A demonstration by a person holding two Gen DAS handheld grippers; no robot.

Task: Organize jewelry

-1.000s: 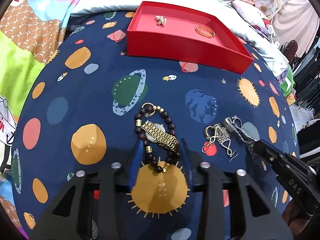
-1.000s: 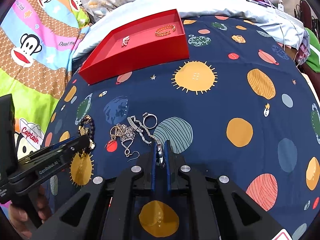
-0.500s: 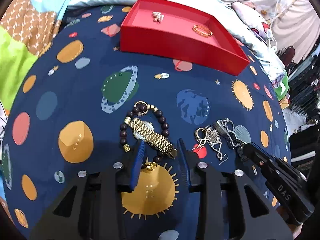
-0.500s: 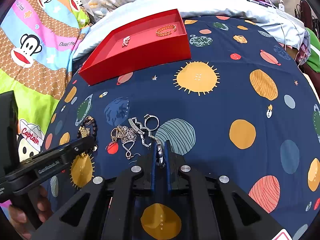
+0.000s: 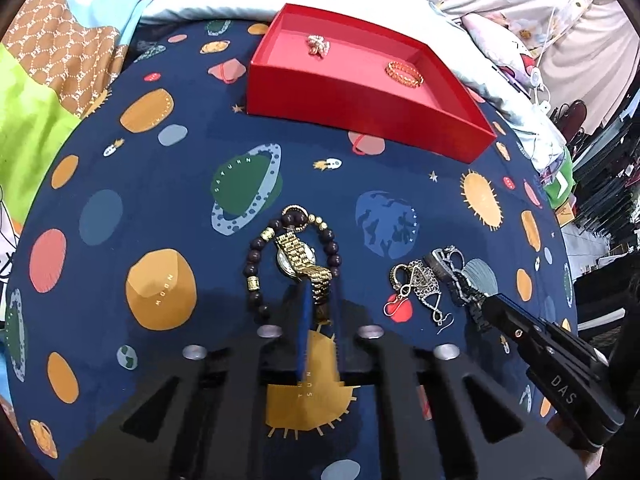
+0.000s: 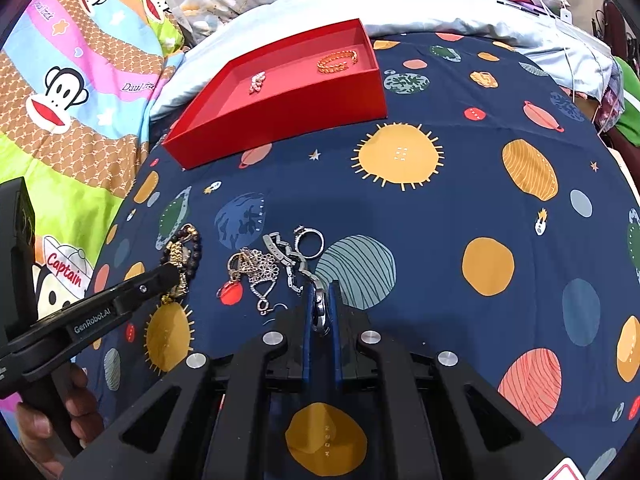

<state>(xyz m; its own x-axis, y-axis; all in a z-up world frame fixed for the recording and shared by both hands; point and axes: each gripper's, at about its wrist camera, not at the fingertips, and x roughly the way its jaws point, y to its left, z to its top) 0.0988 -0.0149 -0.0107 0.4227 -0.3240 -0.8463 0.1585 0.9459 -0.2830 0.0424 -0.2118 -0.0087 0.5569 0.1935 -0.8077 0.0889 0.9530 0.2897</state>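
Gripping gold watch (image 5: pixel 301 259) near bed edge

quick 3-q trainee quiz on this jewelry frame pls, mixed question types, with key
1. True or false: the red tray already holds two pieces of jewelry.
2. What is the left gripper shut on?
A. beaded bracelet
B. gold watch
C. silver ring
3. Fill in: the right gripper pinches the silver ____ bracelet.

Key
1. True: a gold chain bracelet and a small pearly piece.
2. B, the gold watch, by its band; the beaded bracelet rings it.
3. link
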